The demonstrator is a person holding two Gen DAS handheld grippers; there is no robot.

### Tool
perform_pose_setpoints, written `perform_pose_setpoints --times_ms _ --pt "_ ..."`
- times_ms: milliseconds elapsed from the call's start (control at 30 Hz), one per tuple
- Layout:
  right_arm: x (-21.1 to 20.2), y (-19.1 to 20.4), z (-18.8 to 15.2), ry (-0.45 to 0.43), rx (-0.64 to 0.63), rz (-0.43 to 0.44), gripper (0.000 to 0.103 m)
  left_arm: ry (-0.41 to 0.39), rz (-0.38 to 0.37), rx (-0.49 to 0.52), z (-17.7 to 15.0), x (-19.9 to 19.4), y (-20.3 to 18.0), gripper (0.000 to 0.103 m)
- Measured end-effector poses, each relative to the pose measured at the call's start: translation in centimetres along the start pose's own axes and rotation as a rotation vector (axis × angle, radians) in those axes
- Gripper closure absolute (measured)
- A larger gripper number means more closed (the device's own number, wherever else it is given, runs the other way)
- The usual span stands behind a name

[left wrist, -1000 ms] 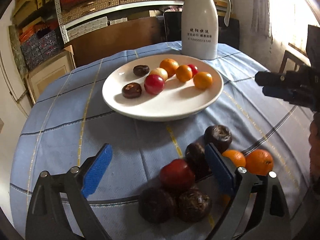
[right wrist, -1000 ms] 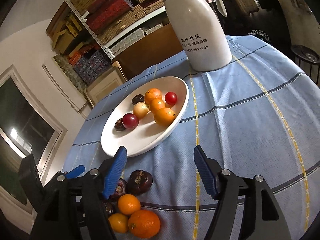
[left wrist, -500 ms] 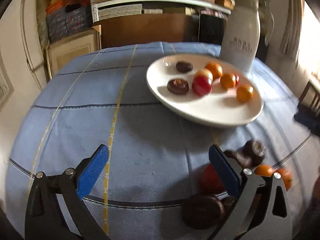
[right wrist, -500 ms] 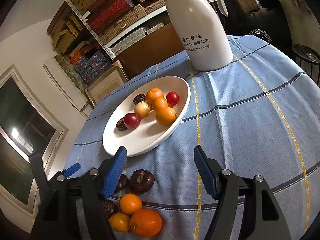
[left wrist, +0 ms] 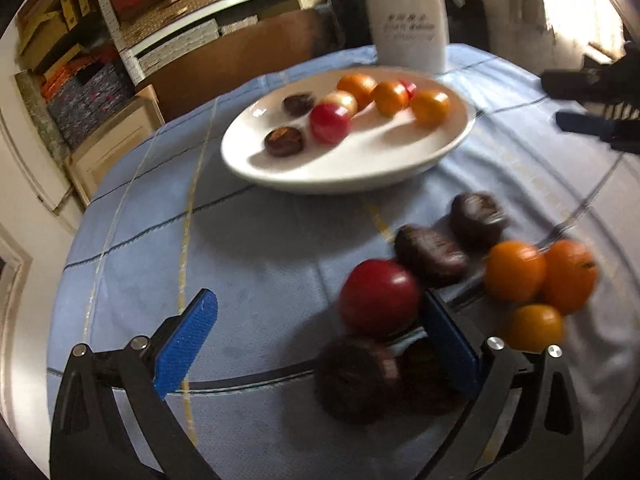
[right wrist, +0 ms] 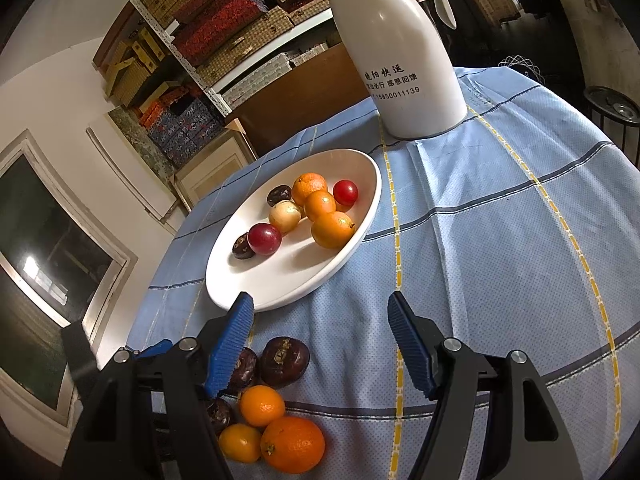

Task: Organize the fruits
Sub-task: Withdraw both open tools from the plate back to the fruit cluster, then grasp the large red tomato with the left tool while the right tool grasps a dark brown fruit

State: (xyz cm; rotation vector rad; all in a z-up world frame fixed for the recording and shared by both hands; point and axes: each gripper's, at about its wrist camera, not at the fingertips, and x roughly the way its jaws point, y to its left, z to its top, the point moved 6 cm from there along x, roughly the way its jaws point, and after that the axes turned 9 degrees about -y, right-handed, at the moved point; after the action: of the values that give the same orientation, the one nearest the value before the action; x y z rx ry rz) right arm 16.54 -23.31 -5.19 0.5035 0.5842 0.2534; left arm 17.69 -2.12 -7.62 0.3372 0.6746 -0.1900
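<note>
Blue-padded jaws of the left gripper are spread to their widest over a loose cluster of fruit on the blue checked tablecloth; nothing is gripped, though a round red fruit is seen just inside the right pad. The right gripper is held half open and empty, near the white oval plate of fruit.

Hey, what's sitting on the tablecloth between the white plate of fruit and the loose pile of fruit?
Nothing: in the right wrist view only bare blue checked tablecloth separates the white oval plate from the dark brown fruit heading the loose pile.
</note>
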Motion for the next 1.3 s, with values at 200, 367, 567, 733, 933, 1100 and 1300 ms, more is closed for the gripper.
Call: perform_pose_setpoints --times_ms 200,367,567,733,933,1100,1300 --pt "-0.1 0.2 -0.2 -0.002 -0.001 0.006 0.033 -0.025 0.022 -0.122 0.2 -0.4 3.2 0.004" --pt "-0.1 0.6 -0.5 0.004 -0.010 0.014 0.033 -0.040 -0.017 -0.148 0.3 -0.5 3.2 0.005" --pt "0.0 0.7 -0.7 0.011 -0.019 0.013 0.033 -0.014 -0.078 -0.125 0.0 0.5 1.8 0.028" --pt "0.2 0.8 -0.9 0.018 -0.029 0.012 0.033 -0.011 -0.117 -0.152 0.1 0.9 1.7 0.041" --pt "0.4 1.3 -1.4 0.038 -0.054 0.020 0.033 -0.007 -0.152 -0.179 0.1 1.1 1.8 0.062" --pt "1.1 2.6 -2.6 0.102 -0.099 0.056 0.035 -0.005 -0.142 -0.232 -0.1 1.0 3.1 0.065" --pt "2.8 3.5 -4.5 0.189 -0.154 0.046 0.056 -0.002 -0.137 -0.223 -0.1 1.1 3.0 0.065"
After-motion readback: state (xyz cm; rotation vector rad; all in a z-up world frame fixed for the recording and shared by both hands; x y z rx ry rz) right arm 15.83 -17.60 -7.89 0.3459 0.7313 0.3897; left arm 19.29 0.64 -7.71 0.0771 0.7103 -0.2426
